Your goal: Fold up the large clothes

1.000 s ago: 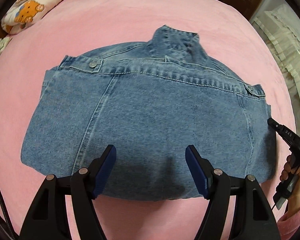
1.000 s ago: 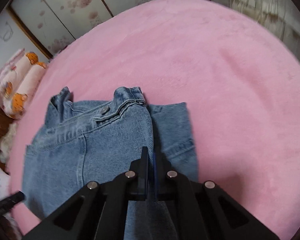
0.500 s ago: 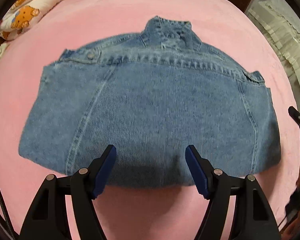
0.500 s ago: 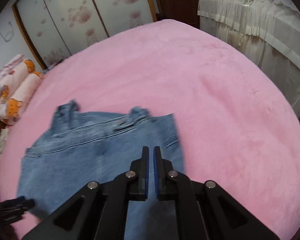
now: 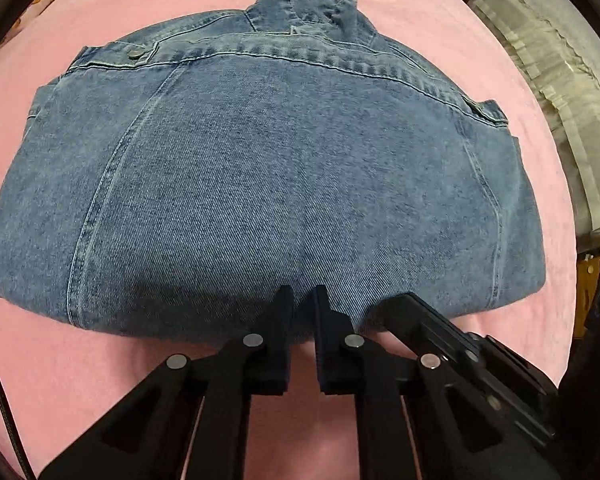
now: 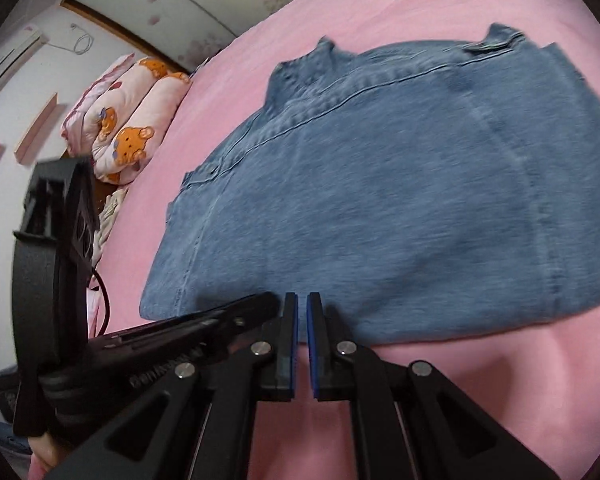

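my left gripper [image 5: 302,300] has just closed, seemingly pinching the denim jacket [image 5: 260,184] at its near hem beside my pressed-together, empty right gripper [image 6: 302,308], ready to fold it toward the collar [image 5: 308,12].

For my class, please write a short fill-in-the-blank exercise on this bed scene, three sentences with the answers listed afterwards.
1. The denim jacket lies on a blanket whose colour is ____.
2. The left gripper and the right gripper both sit at the jacket's ____ edge.
3. The pillow beside the blanket is printed with cartoon ____.

Missing words: pink; near; bears
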